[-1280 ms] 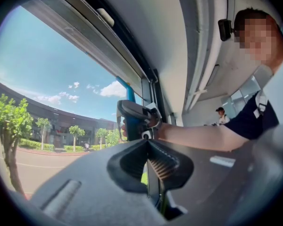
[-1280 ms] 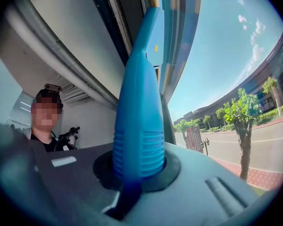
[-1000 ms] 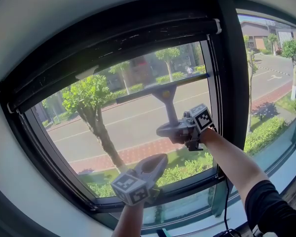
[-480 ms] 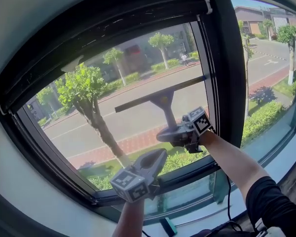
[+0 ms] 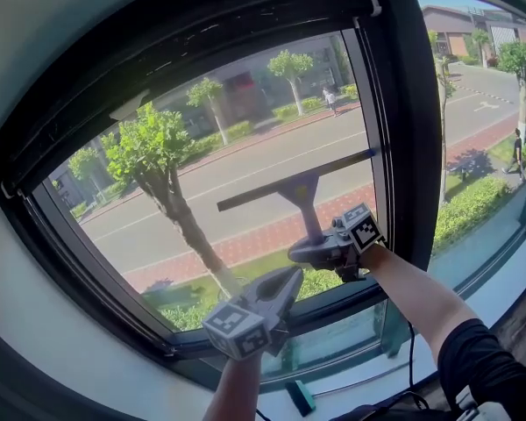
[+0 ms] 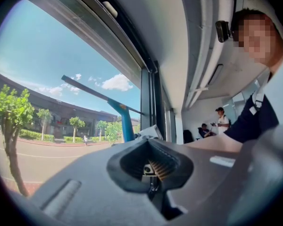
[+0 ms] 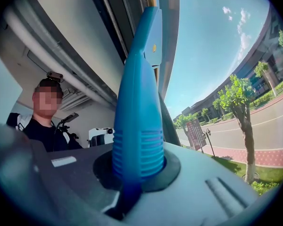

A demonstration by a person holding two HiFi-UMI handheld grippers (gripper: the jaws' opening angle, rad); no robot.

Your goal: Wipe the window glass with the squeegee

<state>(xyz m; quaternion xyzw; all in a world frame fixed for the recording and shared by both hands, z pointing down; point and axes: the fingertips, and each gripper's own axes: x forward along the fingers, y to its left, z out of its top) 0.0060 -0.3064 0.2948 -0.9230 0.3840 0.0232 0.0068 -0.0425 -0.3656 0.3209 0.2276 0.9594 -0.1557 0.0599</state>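
While the left gripper [image 5: 285,286] hangs low with its jaws pressed together on nothing, the right gripper [image 5: 317,249] is clamped on the ribbed handle of the blue squeegee [image 5: 300,191], whose blade lies across the window glass [image 5: 245,139]. The squeegee looks light and stiff, and the ribbed grip is the best place to hold it.

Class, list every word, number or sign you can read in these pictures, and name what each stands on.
No text is legible in any view.
On the red roadside sign: print too small and blurred to read.
On the squeegee: one tiny yellow mark, unreadable.
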